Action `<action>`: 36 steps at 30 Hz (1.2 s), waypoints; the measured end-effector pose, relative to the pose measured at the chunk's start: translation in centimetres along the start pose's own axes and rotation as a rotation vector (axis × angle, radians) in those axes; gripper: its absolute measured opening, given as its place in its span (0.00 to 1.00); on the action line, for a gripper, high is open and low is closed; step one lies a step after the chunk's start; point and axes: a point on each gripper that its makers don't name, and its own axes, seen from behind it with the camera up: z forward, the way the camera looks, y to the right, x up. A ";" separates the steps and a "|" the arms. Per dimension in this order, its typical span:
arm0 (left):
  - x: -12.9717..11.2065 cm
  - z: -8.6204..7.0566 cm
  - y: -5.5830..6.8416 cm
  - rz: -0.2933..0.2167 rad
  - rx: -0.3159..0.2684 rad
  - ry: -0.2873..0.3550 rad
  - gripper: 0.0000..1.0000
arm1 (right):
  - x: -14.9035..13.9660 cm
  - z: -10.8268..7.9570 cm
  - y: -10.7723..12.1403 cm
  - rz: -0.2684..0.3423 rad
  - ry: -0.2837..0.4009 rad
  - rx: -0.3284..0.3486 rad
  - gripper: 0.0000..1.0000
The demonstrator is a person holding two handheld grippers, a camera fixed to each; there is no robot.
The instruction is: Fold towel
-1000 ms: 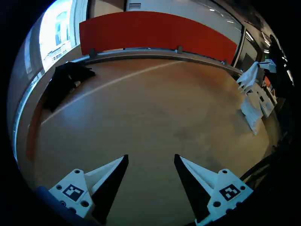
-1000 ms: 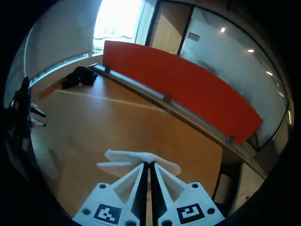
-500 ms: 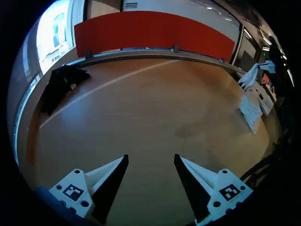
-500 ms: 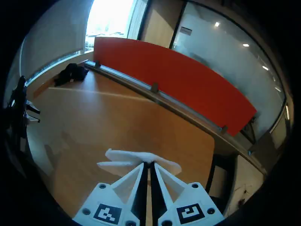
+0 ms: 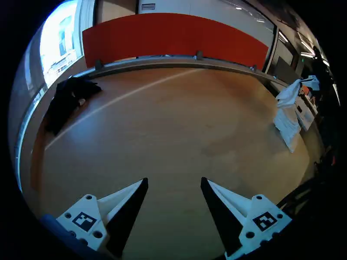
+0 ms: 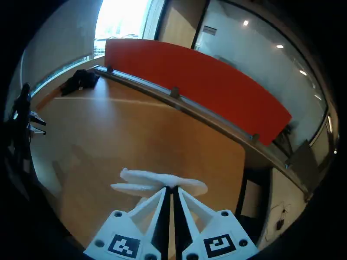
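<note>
White towel [image 6: 160, 180] was pinched between the fingers of the right gripper [image 6: 172, 189]. The fingers were pressed together with only a thin slit between them. In the right gripper view the cloth spread to both sides just beyond the fingertips, bunched in soft folds and raised above the wooden counter [image 6: 130, 130].

In the left gripper view the same towel [image 5: 287, 117] hung as a long white drape near the counter's right end. Whether its lower edge touched the surface could not be told. The left gripper [image 5: 173, 180] was held over the bare counter [image 5: 173, 125] with its fingers spread wide apart and nothing between them.

A red partition panel [image 5: 173, 37] ran along the counter's far edge on a grey rail. A black cloth heap [image 5: 67, 99] lay in the far left corner, well apart from both the towel and the left gripper. The right gripper view showed this heap [image 6: 80, 80] beside the panel [image 6: 195, 86], with a bright window [image 6: 119, 19] above it.
</note>
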 end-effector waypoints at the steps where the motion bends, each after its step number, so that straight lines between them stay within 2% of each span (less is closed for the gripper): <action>1: 0.0 0.0 0.0 0.001 -0.002 0.000 0.90 | -0.4 -0.2 0.0 0.005 -0.004 -0.002 0.04; 15: -0.8 -0.4 0.0 0.018 -0.017 -0.007 0.90 | -8.4 -1.6 0.1 0.099 -0.105 -0.059 0.04; 21: -1.1 -0.5 -0.3 0.024 -0.015 -0.010 0.90 | -11.6 -1.6 0.4 0.140 -0.151 -0.086 0.04; 36: -1.3 -0.9 -0.9 0.035 -0.007 -0.014 0.90 | -17.2 -0.6 0.4 0.236 -0.231 -0.127 0.04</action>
